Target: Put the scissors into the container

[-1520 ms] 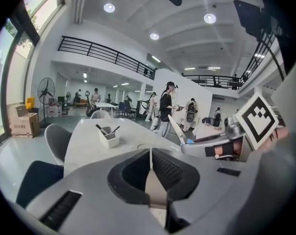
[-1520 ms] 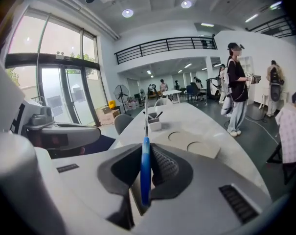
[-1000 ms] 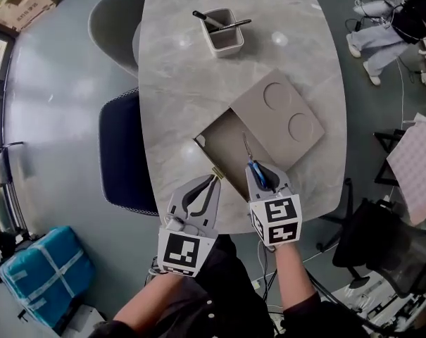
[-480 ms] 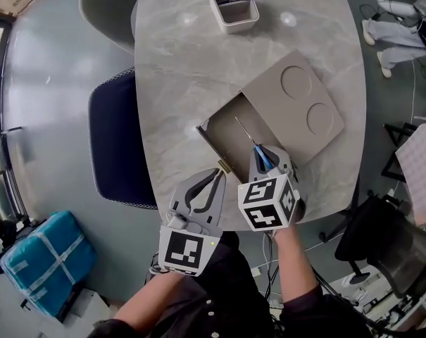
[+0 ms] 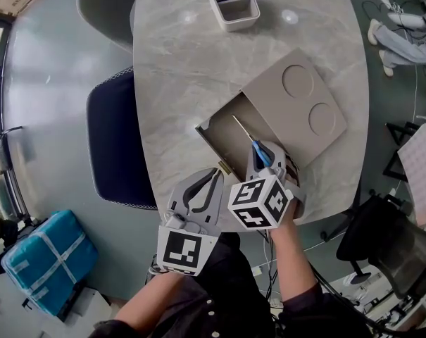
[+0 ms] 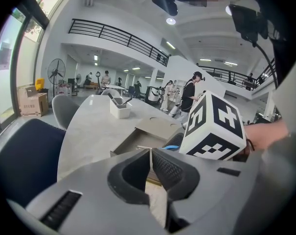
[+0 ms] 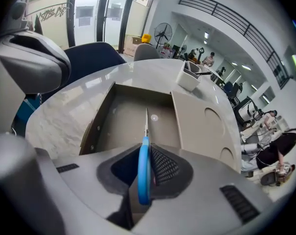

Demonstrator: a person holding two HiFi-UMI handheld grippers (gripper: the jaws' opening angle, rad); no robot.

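- Two grippers sat over the table's (image 5: 177, 83) near edge in the head view. The right gripper (image 5: 266, 148) was clamped on the blue handle of the scissors (image 5: 258, 151), whose closed blade pointed out over the open half of the container (image 5: 223, 143).
- The container lay near that edge, with its sliding lid (image 5: 290, 108) covering the far right half. A white tub (image 5: 234, 11) of pens stood well apart at the far edge, and a dark chair (image 5: 117, 146) was tucked along the left edge.
- In the left gripper view, the left gripper (image 6: 150, 151) had its jaws pressed together with nothing between them. It waited just beside the container's near corner, and the right gripper's marker cube (image 6: 214, 126) was close on its right.
- In the right gripper view, the pads were pinched on the blue handle loop (image 7: 144, 173). The blade ran straight ahead above the bare floor of the container (image 7: 123, 116), and the lid's edge (image 7: 176, 116) was just to the right of it.
- Risk, as I judged it: only the blade was clearly past the near wall. If the scissors were released from there, the handle could catch on that wall, so they might end up propped on the rim or tip off the table's near edge.
- A drift to the right would put the tip onto or under the lid. The idle left gripper crowded the near corner and could be knocked.
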